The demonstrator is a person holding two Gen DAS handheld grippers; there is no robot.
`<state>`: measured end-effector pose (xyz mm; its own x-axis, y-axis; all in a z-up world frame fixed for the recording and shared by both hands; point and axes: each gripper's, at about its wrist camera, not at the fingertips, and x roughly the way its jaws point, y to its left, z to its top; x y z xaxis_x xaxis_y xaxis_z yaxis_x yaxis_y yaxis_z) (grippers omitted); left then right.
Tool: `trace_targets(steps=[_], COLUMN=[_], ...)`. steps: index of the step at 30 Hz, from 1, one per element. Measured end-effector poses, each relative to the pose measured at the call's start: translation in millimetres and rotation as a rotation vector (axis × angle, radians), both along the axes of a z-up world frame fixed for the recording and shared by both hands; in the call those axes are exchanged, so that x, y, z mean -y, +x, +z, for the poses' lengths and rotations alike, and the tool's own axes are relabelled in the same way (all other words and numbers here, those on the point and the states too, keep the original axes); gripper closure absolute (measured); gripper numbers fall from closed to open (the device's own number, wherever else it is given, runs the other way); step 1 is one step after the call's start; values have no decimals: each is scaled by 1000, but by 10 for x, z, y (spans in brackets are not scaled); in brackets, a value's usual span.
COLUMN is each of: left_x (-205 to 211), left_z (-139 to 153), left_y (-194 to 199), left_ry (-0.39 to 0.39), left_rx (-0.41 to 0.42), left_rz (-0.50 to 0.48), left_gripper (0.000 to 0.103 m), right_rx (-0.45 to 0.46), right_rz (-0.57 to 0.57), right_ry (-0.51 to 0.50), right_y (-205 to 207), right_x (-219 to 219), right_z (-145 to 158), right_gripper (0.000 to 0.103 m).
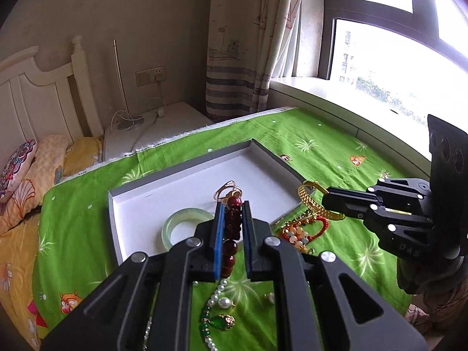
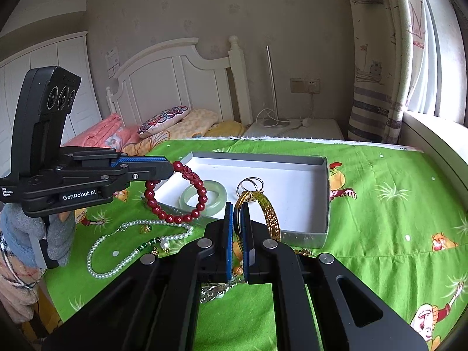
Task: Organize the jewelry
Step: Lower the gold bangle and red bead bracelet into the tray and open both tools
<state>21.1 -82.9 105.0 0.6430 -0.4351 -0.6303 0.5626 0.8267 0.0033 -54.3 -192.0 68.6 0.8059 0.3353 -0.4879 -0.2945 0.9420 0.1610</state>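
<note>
My left gripper [image 1: 233,213] is clamped on the dark red bead bracelet [image 2: 175,196]; my right gripper [image 2: 237,219] pinches the flat gold mesh bracelet [image 2: 267,213].

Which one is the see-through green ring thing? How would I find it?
Look for the white tray on the green cloth. Inside it, near the front left, a pale jade bangle lies flat. It is one smooth, milky-green hoop, unlike the red bead bracelet hanging in front of it and the thin silver rings beside it.
</note>
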Motion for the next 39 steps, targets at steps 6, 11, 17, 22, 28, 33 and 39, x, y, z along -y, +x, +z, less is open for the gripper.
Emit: trace_targets(steps=[6,11,17,22,28,33,39], left_x=[12,-12,131,240,233,88,-112], left_z=[84,150,-11,-317,-418,-326,-231], left_y=[361,705,1086,1269,1233,1110,838], left_ry=[15,13,78,75,50,17,-5], left_rx=[5,8,15,-53,-58,-31,-6], left_rz=[62,140,229,258,278,304,341], left_gripper=[92,92,92,92,54,31,9], right_rx=[-24,-33,-71,-107,-121,-90,-75], right_rz=[-20,-44,-104,-132,-108,-134,-150], right_ry=[-31,-53,-112,-161,-135,-81,-28], right_y=[314,556,923,1153,1190,1068,808], right_x=[-9,-16,-13,-74,-59,100,266], right_z=[-44,-59,-156,-277,-296,-184,-125], right_gripper=[97,97,97,96,69,67,66])
